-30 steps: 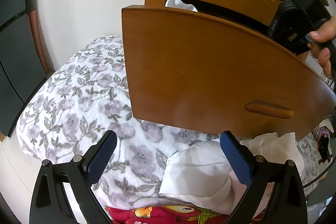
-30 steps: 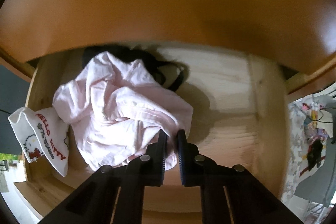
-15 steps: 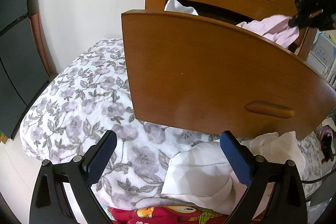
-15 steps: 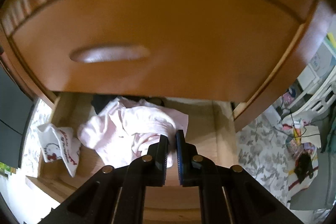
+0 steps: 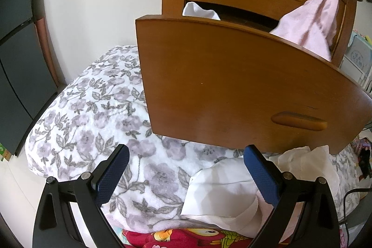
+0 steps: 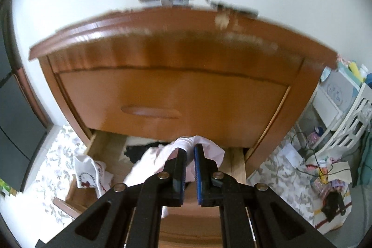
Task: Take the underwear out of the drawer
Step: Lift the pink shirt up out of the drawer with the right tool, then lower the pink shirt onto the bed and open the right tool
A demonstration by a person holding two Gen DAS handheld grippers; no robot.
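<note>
Right wrist view: the wooden dresser (image 6: 172,90) fills the frame ahead of the right gripper (image 6: 190,152), its lower drawer (image 6: 104,145) pulled open just beneath the tips. The pink underwear (image 6: 151,162) hangs from the jaws, which are pinched nearly closed on a fold of it, its tail trailing toward the drawer. To finish well, I judge the lift should clear the drawer front before swinging aside. The left gripper (image 5: 186,169) waits wide apart, empty, over the floral blanket (image 5: 93,113).
</note>
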